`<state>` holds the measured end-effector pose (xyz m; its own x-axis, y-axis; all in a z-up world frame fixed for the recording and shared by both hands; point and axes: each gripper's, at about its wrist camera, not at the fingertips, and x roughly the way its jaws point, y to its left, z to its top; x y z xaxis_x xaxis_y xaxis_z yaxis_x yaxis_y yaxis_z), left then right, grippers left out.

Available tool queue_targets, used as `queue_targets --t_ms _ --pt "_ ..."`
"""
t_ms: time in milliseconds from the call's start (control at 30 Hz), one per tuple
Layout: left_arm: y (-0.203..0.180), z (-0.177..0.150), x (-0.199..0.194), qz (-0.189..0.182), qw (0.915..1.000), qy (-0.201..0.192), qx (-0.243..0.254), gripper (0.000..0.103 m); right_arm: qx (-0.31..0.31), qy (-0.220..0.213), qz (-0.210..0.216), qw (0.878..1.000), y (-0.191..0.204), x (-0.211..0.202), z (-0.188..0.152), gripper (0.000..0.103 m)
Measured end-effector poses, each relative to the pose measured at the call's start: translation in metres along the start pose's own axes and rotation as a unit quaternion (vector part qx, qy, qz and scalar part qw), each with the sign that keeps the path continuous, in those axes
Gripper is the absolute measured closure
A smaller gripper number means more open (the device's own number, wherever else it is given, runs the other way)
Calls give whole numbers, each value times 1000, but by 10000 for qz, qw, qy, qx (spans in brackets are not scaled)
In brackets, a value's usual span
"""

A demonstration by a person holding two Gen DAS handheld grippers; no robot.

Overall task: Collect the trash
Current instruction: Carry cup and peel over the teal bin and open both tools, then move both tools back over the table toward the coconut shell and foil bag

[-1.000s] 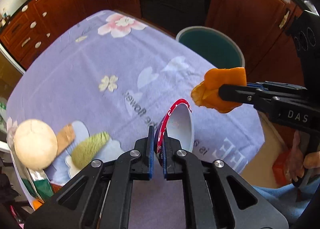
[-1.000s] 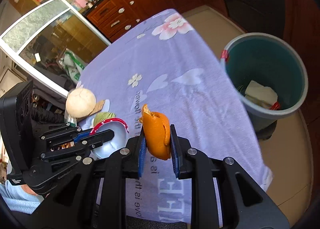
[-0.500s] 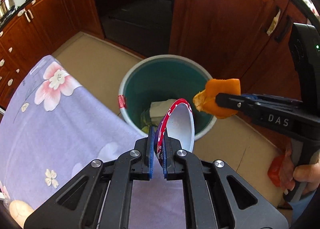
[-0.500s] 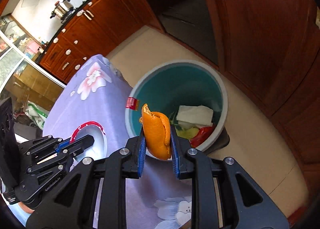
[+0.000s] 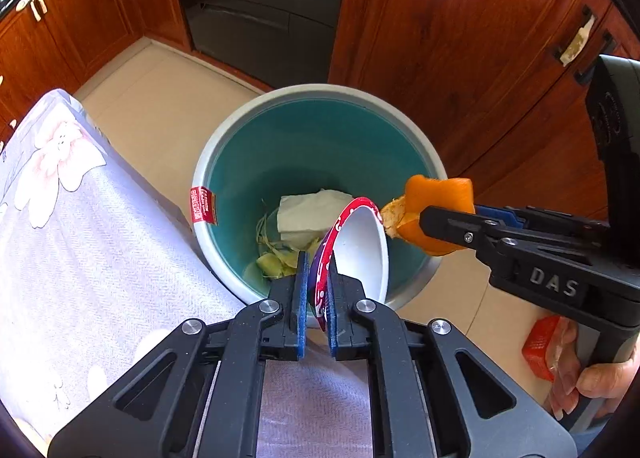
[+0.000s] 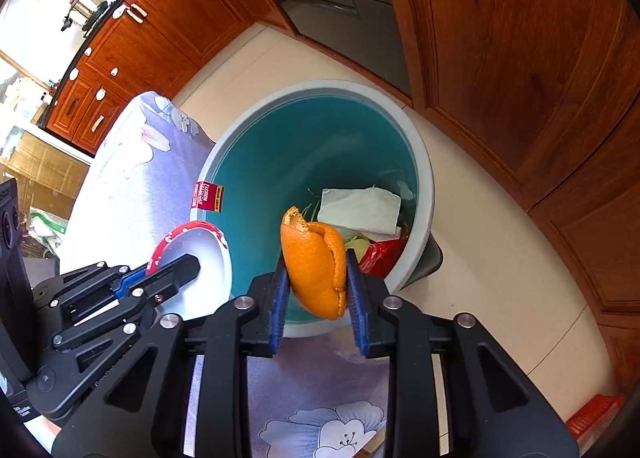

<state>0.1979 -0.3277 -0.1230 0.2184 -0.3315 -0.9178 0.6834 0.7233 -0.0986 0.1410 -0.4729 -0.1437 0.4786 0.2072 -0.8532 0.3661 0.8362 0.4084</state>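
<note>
The left gripper [image 5: 316, 294] points down at the bin and its jaws are opening; the paper cup [image 5: 358, 250], white inside with a red printed rim, is between the blue pads, and a small gap shows on one side, so the grip seems already loose. The right gripper [image 6: 318, 298] is opening as well, with the orange peel [image 6: 316, 266] between its pads: the peel seems to touch only one pad now and a gap stands on the other side, so I judge it as let go and about to fall. Both pieces hang over the near edge of the teal bin [image 5: 224, 162], which stands on the floor just beside the table with the flowered cloth [image 5: 80, 250]. Inside the bin lie a white paper napkin [image 6: 360, 208], some green scraps [image 5: 276, 262] and a red wrapper [image 6: 380, 254]. The risk is in the place of release. The cup hangs close above the near rim, so it may hit the rim and roll to the floor or back on the cloth. The peel looks sticky and may cling to one pad instead of falling. The two tools are also near each other, so one falling piece may knock the other aside.
</note>
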Motion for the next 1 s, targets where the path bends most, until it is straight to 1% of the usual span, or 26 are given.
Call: queue_targets --t_ms 33,67,100,167,200,233,300,367,400,467,700,833,1000 --pt "-2 -1 -3 5 10000 19 -35 75 7 -42 33 10000 1 -2 0 44" --pt "-1 -2 -4 52 10000 -8 -68 48 13 -96 60 9999 2 -4 -1 35" --pt "0 -3 -8 136 9998 -108 -88 35 13 -160 73 9998 4 -7 -1 25" --pt "3 -6 -17 251 9993 -249 -118 30 32 -184 50 9998 7 -11 -1 23" --pt "5 -6 -20 240 9993 -242 -158 27 80 -160 65 9998 8 -12 -1 17" --pt "7 -7 -23 215 9993 -235 -207 25 123 -176 64 9997 8 -15 0 15" --pt "12 -9 -27 178 9990 -264 -315 16 126 -221 -30 9997 11 -21 -2 14" --pt "15 -13 -34 146 9985 -330 -404 9 115 -221 -54 9997 13 -26 -2 12" --pt "17 -15 -38 120 9983 -370 -439 6 111 -226 -72 9997 14 -28 -3 12" --pt "19 -19 -44 97 9979 -411 -487 5 105 -194 -79 9997 17 -30 -5 12" --pt "25 -36 -67 45 9978 -380 -543 4 -9 -182 -85 9998 32 -42 -14 12" --pt "32 -50 -82 74 9973 -436 -588 4 -163 -177 -41 9997 50 -50 -20 12" --pt "48 -75 -103 181 9962 -502 -682 4 -467 -198 25 9987 82 -59 -33 12"
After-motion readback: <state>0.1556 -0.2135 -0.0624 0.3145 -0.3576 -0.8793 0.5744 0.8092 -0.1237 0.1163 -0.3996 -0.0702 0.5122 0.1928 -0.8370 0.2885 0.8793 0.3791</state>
